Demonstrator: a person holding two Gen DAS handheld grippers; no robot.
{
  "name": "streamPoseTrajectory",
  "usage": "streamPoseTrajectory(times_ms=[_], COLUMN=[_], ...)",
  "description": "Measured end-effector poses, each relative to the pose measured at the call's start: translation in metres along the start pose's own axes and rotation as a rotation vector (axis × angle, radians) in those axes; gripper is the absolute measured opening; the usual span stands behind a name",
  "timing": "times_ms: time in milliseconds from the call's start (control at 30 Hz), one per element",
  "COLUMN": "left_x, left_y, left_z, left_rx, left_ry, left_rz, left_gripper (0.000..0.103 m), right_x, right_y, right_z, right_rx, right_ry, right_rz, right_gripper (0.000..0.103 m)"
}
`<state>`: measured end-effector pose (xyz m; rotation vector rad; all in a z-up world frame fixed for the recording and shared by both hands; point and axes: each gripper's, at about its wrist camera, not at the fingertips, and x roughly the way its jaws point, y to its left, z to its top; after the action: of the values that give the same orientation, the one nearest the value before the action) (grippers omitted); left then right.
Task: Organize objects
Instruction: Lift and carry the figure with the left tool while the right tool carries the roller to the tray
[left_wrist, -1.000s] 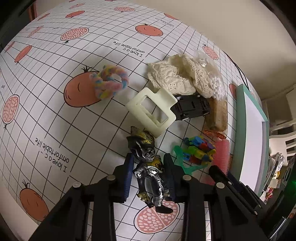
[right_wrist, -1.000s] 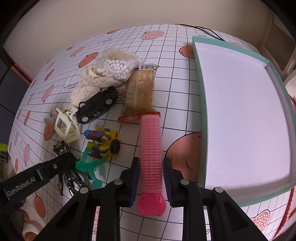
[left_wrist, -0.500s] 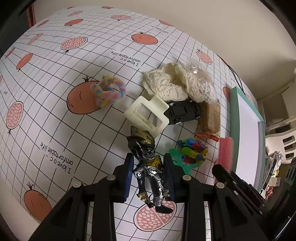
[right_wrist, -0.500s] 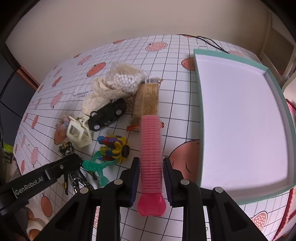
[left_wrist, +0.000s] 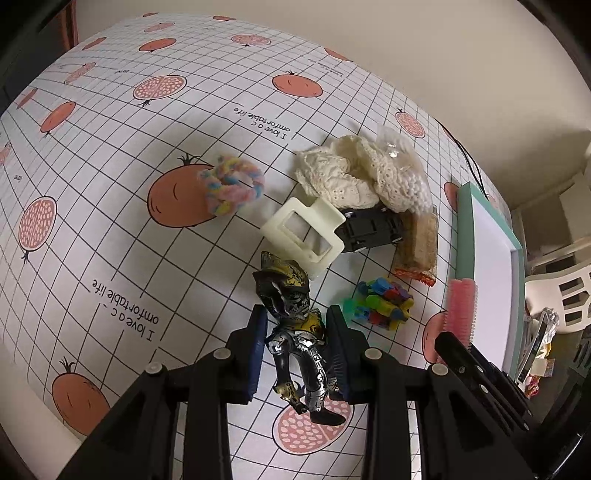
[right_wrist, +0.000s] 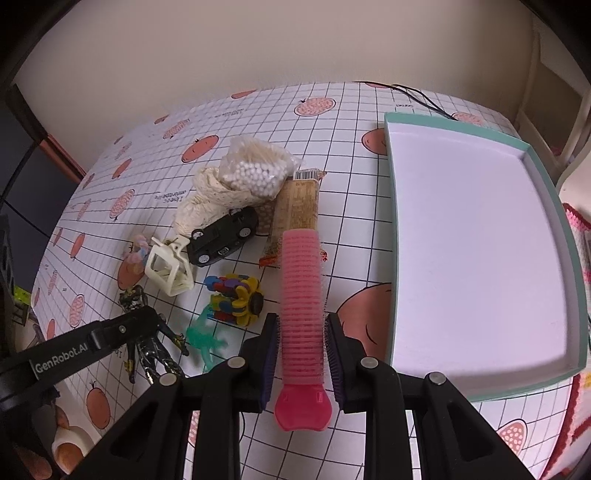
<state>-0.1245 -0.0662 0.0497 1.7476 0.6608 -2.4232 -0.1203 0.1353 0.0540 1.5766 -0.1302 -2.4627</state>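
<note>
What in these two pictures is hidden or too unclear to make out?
- Green toy: in the left wrist view, mostly behind the left gripper.
- Printed lettering on the tablecloth: too small to read in the right wrist view.
- Clutter beyond the tray: cut by the lens edge in the left wrist view.
- Snack bar: near end hidden under the pink roller.

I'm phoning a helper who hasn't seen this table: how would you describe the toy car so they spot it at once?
Start at the teal-rimmed white tray and go left, past the tan wrapped snack bar. The small black plastic toy car lies there, tucked under the cream lace cloth and beside the ivory plastic hair claw clip. It is the only black, wheeled thing in the pile.
</note>
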Motion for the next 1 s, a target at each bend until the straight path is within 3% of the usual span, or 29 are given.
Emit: streamPoseTrajectory(times_ms=[200,567,767,1000], left_x=[-0.010,-0.028,-0.040,-0.042], left_y=[-0.002,-0.028,-0.057,-0.097], left_z=[0.002,0.005,0.005,0.004], left_rx=[0.002,0.044,0.127,0.210], left_ry=[-0.042,-0.167,-0.241,-0.267], left_rz=[-0.012,-0.134,-0.183,-0.219], left_gripper=[0.034,0.034,0.034,0.034], right_x=[-0.010,-0.038,-0.044,-0.050], right_y=[0.000,-0.024,-0.047,-0.083], right_z=[0.004,0.013,0.014,0.016], right_rx=[0.008,0.038,0.063,0.109], right_ry=[-0.046,-0.193,-0.216,-0.242], right_rz=[0.022,-0.002,-0.037,-0.087], right_gripper=[0.027,0.027,0.027,0.027])
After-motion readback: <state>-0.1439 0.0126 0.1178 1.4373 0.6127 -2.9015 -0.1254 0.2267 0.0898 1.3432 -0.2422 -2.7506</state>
